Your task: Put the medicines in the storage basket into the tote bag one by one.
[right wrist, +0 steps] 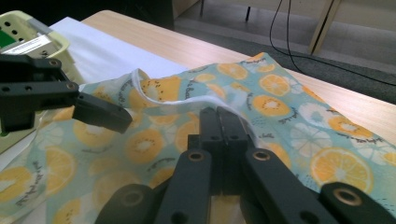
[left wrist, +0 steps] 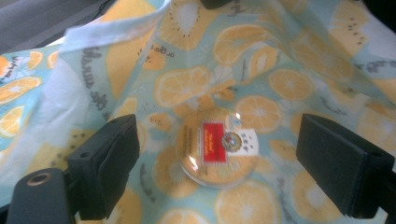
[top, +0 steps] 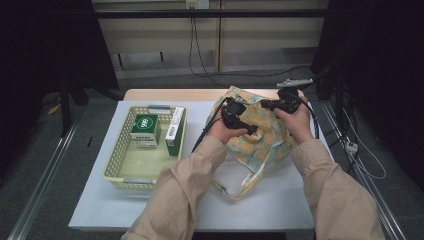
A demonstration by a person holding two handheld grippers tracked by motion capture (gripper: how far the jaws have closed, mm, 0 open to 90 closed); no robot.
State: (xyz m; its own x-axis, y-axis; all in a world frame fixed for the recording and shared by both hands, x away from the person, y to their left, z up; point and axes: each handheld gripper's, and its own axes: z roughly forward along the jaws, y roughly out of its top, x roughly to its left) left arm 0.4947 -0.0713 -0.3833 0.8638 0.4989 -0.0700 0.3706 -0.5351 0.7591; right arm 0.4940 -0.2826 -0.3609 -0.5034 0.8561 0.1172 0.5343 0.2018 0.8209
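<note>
1. While the person's sleeves [top: 320, 195] come in at the near edge of the table, both hands reach forward to a cloth bag [top: 260, 135] with orange slices printed on it. The bag lies on the white sheet [top: 270, 200] at the right side of the table, and its strap [top: 250, 180] trails toward the person.
2. Just past the hands, the right gripper [right wrist: 223, 122] has its two jaws pressed together on the white rim of the bag's mouth. I think it pinches the rim and lifts it so the bag stays open.
3. The left gripper [left wrist: 219, 158] has its jaws spread wide and holds nothing. It points down into the bag, right over a small round tin [left wrist: 219, 147] with a red label. The tin lies flat on the cloth inside the bag, between the two jaws but not touching them.
4. It looks like the tin has just been put in or is about to be picked up. I cannot tell which.
5. Farther left stands a pale yellow basket [top: 116, 165]. A green box [top: 145, 129] and a thin box [top: 174, 131] are in it, set close so they are easy to reach.
6. At the far side, bare wood of the table [top: 170, 94] shows past the sheet.
</note>
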